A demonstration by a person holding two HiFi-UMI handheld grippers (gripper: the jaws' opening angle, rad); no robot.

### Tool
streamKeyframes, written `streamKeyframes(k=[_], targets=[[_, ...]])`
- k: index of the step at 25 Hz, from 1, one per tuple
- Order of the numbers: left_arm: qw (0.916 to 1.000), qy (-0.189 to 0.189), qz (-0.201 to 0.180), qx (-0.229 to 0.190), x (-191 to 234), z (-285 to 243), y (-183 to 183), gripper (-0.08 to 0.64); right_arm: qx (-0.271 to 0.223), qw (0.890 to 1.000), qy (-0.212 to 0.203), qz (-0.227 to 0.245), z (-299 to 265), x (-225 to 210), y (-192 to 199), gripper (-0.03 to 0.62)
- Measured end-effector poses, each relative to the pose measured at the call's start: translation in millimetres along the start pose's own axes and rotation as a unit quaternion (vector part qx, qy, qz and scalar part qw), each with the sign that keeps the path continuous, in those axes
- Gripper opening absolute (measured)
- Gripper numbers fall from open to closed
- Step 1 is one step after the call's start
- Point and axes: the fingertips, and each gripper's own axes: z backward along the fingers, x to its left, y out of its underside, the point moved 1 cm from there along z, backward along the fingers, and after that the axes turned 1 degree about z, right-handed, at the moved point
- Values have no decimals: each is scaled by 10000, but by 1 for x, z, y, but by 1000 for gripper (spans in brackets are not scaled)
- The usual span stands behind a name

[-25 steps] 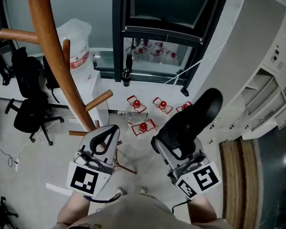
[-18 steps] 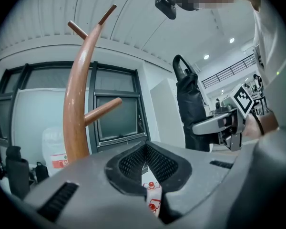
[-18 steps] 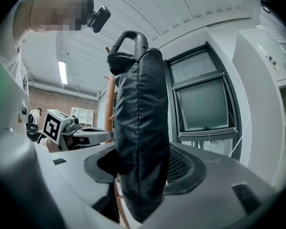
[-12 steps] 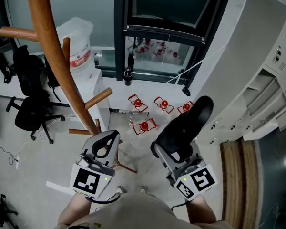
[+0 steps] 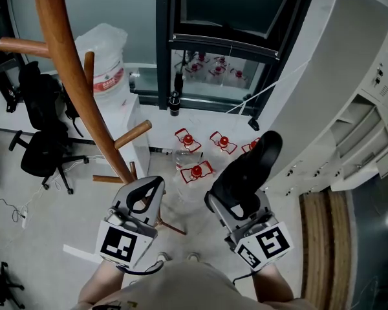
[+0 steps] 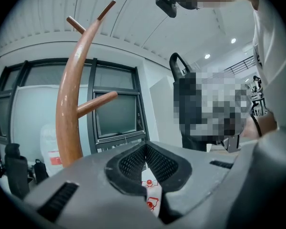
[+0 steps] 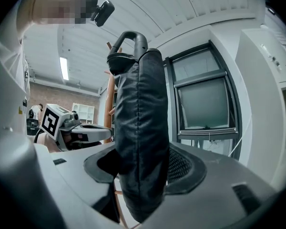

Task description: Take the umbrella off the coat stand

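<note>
- Umbrella in hand: the folded black umbrella in its fabric sleeve (image 7: 140,123) stands upright in the right gripper (image 7: 143,173), jaws spread wide and pressed on its bulk, loop handle uppermost.
- It is well apart from the curved brown wooden coat stand (image 5: 71,82) and clear of every peg, which suggests the lift-off is done.
- The left gripper (image 6: 145,163) holds nothing, its jaws drawn together at the tips. It is probably idle beside the stand as a spare hand.
- The umbrella's lower end is hidden behind the jaws, so the depth of the grip is unclear.
</note>
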Motion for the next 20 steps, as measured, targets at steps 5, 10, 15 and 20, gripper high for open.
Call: streamKeyframes(k=[5, 10, 15, 20], targets=[[10000, 7, -10, 31, -1, -2, 1, 8, 27, 10000, -45, -7, -1, -1, -1, 252], [10000, 4, 7, 59, -2, -4, 3, 8, -12, 10000, -51, 35, -1, -4, -6, 252], [10000, 18, 24, 81, -1, -4, 3, 8, -46, 10000, -45, 69, -2, -6, -11, 252], [9999, 47, 67, 62, -1, -4, 5, 8, -68, 9999, -97, 91, -2, -4, -14, 252]])
